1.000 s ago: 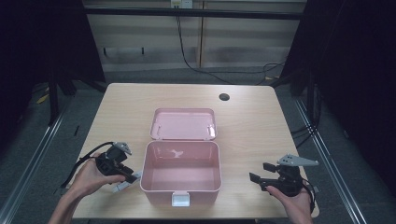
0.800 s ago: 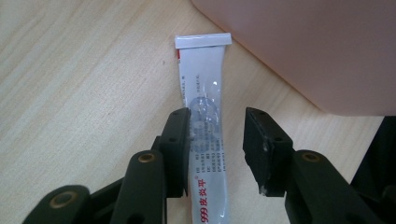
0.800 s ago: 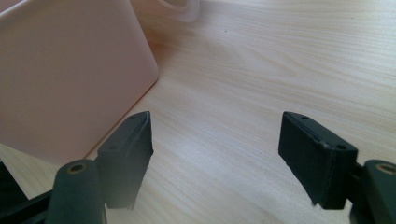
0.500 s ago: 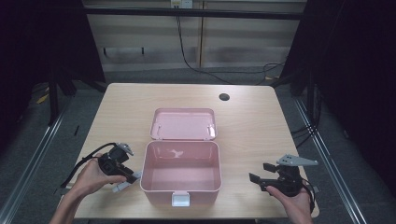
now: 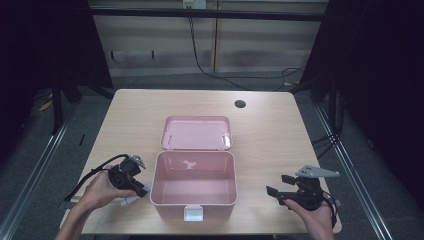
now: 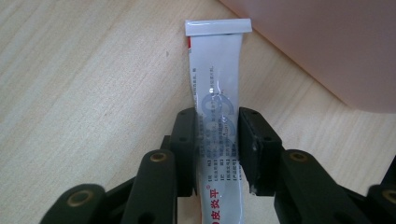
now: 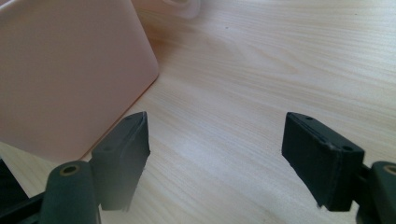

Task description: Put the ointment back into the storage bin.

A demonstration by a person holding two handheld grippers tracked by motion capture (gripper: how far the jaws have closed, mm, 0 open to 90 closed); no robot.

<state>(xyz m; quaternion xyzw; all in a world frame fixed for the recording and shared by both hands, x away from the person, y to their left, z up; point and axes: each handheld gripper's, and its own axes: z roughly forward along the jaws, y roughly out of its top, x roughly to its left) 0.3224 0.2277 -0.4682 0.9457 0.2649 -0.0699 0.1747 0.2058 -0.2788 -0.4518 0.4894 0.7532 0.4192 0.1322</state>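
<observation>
A white ointment tube [image 6: 217, 112] lies flat on the wooden table [image 5: 135, 115], just beside the open pink box [image 5: 194, 186] at its 9 o'clock side. My left gripper [image 6: 216, 140] has just been closing and now pinches the tube across its middle. My right gripper [image 7: 217, 158], at the box's 3 o'clock, stands spread wide over bare wood.

We look down our left gripper [image 6: 217, 140] and find its two black pads pressed against either side of a white tube [image 6: 216, 93] — the jaws have just been closing onto it. The tube lies flat on the pale wooden table [image 6: 84, 93], its crimped flat end pointing away from us, blue and red print along its body. Beyond that end, at upper right, rises the pink box [image 6: 327, 42] wall — just beside the tube.
</observation>
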